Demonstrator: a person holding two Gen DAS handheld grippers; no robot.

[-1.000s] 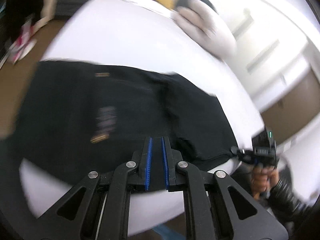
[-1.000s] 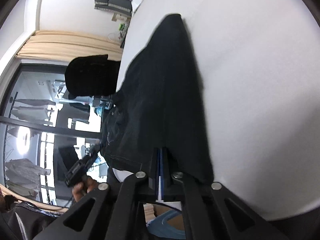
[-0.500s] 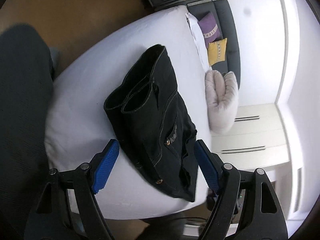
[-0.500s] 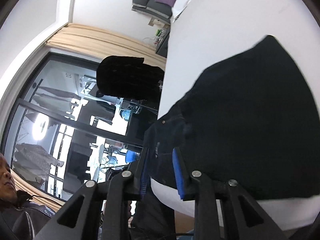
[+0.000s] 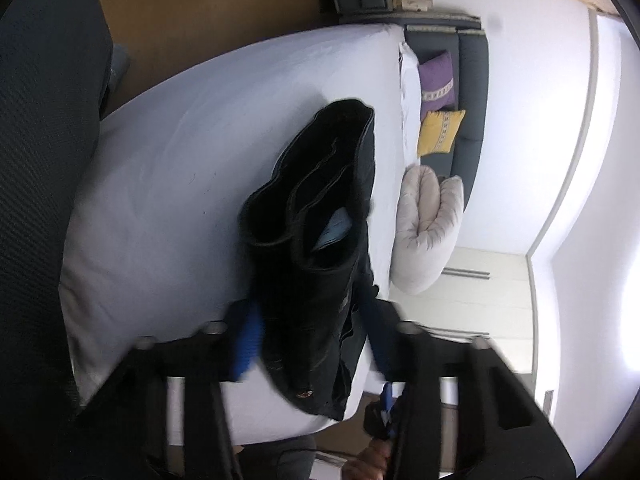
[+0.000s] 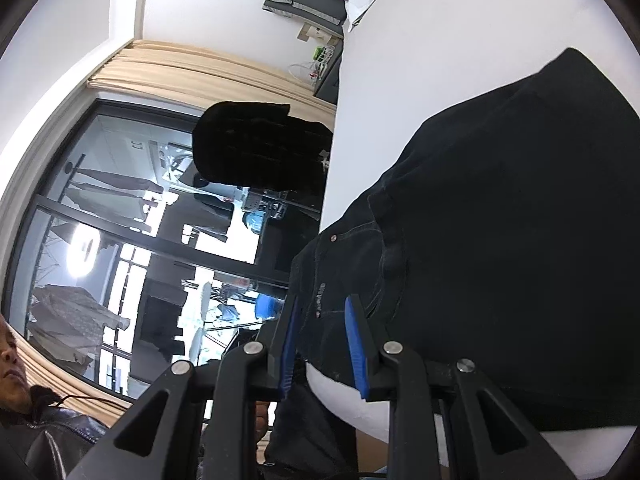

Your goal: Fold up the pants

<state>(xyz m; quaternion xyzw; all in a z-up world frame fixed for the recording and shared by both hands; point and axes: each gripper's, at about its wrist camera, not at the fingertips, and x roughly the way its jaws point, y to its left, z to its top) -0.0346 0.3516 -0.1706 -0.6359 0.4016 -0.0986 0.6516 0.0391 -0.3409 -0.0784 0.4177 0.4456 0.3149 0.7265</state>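
folded black denim pants lying on white bed, waist end hanging over near edge; left gripper spread wide, right gripper spread too, neither pinching; overhang could drag fold off bed

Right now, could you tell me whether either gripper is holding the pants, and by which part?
Nothing is held. Both the left gripper and right gripper stand open, their jaws apart around the near end of the folded black pants without clamping them.
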